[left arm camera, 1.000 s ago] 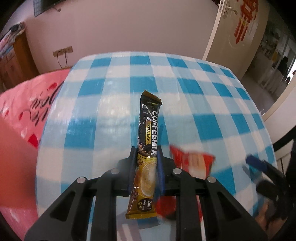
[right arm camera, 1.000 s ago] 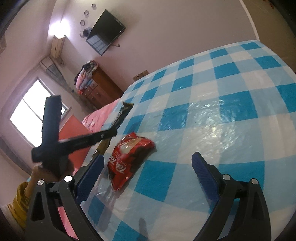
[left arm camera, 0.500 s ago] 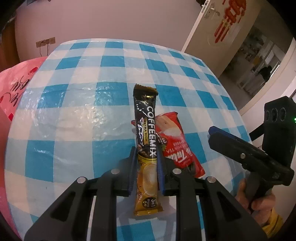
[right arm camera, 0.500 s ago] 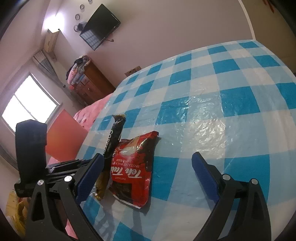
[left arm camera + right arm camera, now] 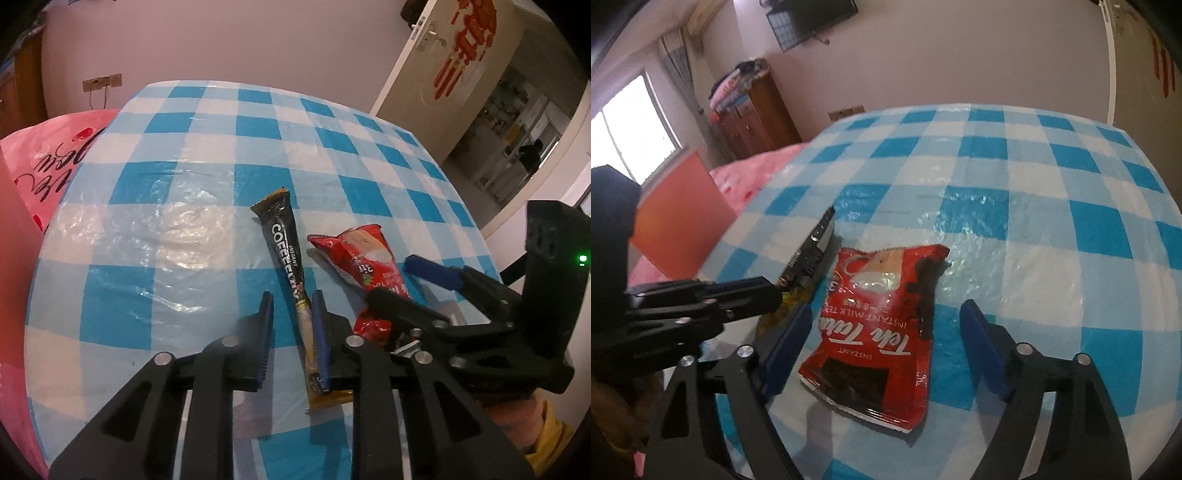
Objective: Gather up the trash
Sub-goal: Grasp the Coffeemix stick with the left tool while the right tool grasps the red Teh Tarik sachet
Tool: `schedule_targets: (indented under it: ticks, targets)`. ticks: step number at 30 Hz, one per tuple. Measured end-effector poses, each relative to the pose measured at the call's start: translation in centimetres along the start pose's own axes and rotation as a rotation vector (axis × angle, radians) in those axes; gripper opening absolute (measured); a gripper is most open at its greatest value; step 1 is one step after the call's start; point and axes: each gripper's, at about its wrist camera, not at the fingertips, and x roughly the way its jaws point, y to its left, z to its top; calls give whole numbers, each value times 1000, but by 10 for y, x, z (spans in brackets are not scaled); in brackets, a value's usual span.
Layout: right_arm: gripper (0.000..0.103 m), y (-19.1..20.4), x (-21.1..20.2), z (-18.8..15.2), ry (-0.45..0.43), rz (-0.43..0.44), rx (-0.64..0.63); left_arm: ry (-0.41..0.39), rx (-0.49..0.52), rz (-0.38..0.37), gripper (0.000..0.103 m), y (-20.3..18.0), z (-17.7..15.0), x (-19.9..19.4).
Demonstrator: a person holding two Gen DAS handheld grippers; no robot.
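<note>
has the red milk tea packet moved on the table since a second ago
Cannot tell. The red milk tea packet lies flat on the checked tablecloth beside the coffee stick; both cameras moved, so its shift in view proves nothing.

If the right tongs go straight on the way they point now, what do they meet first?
Most likely the red milk tea sachet, which lies flat on the checked tablecloth between the closing jaws of the right tongs. The pads do not press it yet.
</note>
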Motion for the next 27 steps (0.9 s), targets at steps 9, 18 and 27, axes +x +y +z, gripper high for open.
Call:
schedule_targets:
  ticks: [9, 18, 27]
  targets:
    - [78, 4, 2, 0, 2, -61, -28, 9, 8, -7, 41, 3, 7, 10]
    - [79, -10, -6, 2, -11, -134, -28, 15, 69, 78, 39, -14, 15, 30]
    - [80, -5, 8, 9, 23, -165, -76, 2, 62, 106, 14, -12, 15, 30]
